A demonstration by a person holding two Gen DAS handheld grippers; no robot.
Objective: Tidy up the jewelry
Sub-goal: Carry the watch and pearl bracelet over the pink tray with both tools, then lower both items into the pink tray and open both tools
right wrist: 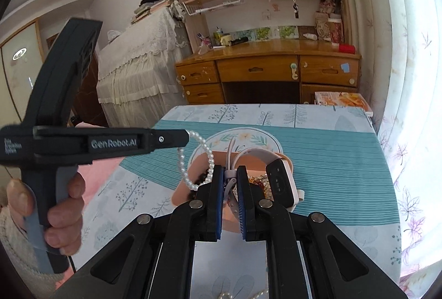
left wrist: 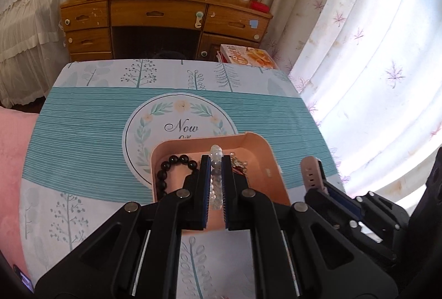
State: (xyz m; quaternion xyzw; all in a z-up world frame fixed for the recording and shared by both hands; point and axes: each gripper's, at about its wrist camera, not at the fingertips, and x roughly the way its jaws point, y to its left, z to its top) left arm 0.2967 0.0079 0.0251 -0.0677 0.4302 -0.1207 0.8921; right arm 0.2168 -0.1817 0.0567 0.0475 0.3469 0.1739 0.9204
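My left gripper [left wrist: 216,161] is shut on a clear pearl bracelet [left wrist: 216,174] and holds it over the pink tray [left wrist: 257,144]. The bracelet hangs from the left gripper [right wrist: 187,137] as a loop [right wrist: 205,150] in the right wrist view. A black bead bracelet [left wrist: 171,166] and a gold and red tangle of jewelry [left wrist: 239,162] lie in the tray. My right gripper [right wrist: 230,170] is shut on the pale pink strap [right wrist: 230,174] of a smartwatch [right wrist: 281,180], held above the tray [right wrist: 182,194]. The watch strap [left wrist: 310,174] also shows in the left wrist view.
The tray sits on a table with a teal and white leaf-print cloth [left wrist: 83,127]. A wooden desk [left wrist: 165,20] stands beyond it, a boxed item [left wrist: 248,56] by the far right corner, white curtains [left wrist: 373,64] to the right. A pearl strand [right wrist: 243,294] lies at the near edge.
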